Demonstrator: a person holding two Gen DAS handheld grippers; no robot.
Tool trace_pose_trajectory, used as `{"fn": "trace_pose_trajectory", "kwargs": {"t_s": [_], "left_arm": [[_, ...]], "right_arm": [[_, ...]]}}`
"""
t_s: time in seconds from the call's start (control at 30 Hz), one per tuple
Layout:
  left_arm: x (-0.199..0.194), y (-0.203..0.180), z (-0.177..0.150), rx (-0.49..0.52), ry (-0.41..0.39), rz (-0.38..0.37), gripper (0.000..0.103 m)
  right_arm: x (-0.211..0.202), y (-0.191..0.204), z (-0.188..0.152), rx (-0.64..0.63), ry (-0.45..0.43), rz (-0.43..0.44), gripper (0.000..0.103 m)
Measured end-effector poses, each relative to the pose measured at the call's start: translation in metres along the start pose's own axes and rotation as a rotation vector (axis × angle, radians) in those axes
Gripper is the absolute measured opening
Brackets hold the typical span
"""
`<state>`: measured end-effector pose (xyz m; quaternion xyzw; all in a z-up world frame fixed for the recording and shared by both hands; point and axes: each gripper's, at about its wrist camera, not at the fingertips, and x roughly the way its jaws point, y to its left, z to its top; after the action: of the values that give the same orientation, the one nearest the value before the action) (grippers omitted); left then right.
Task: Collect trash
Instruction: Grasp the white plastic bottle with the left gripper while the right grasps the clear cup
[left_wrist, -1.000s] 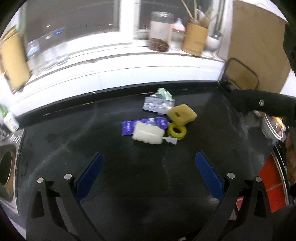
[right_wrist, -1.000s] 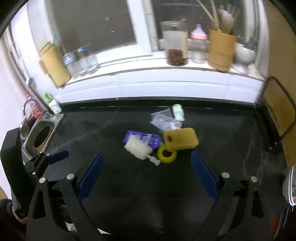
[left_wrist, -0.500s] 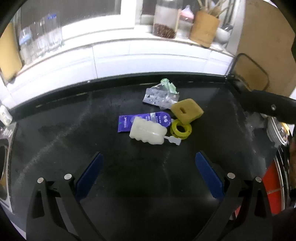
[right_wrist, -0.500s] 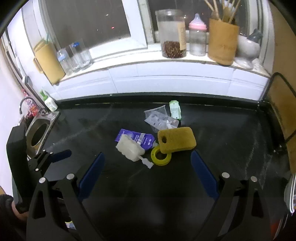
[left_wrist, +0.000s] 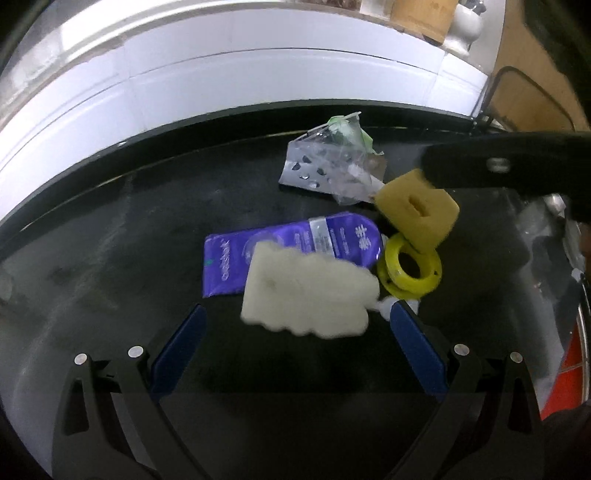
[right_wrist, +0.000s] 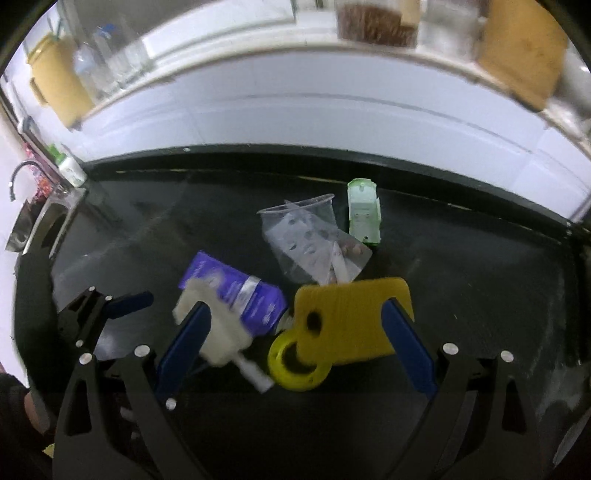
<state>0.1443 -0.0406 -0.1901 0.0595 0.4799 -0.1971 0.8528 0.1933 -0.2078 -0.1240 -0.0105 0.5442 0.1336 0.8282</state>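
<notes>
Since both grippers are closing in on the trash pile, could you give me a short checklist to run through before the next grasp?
1. Left gripper open: ok.
2. Right gripper open: ok.
3. White foam piece between the left fingers: ok.
4. Yellow sponge between the right fingers: ok.
5. Sponge free of the yellow ring: not ok, it overlaps it.
6. Purple sachet free of the foam: not ok.

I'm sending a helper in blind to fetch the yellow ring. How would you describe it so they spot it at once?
On the black countertop below the white tiled sill lies a small pile of trash. At its near edge sits the yellow ring, partly tucked under the yellow sponge and right of the white foam piece. It alone is round with an open centre.
</notes>
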Motion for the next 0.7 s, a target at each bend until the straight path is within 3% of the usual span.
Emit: {"fn": "trace_pose_trajectory", "kwargs": {"t_s": [0.23, 0.3, 0.47, 0.57, 0.7], "left_arm": [[0.029, 0.007, 0.011, -0.031, 0.015, -0.070, 0.096], [0.032, 0.006, 0.013, -0.032, 0.009, -0.082, 0.085], [0.027, 0.004, 0.017, -0.005, 0.009, -0.088, 0.050], [0.021, 0.009, 0.017, -0.032, 0.017, -0.108, 0.042], [0.006, 0.010, 0.021, -0.035, 0.006, -0.116, 0.038]], "right_arm": [[0.065, -0.005, 0.037, -0.054, 0.088, -0.021, 0.076], [0.078, -0.004, 0.043, -0.072, 0.110, -0.026, 0.058], [0.084, 0.002, 0.048, -0.105, 0.101, -0.033, 0.038], [0.078, 0.002, 0.047, -0.088, 0.081, -0.026, 0.033], [0.059, 0.001, 0.045, -0.070, 0.043, -0.014, 0.032]]}}
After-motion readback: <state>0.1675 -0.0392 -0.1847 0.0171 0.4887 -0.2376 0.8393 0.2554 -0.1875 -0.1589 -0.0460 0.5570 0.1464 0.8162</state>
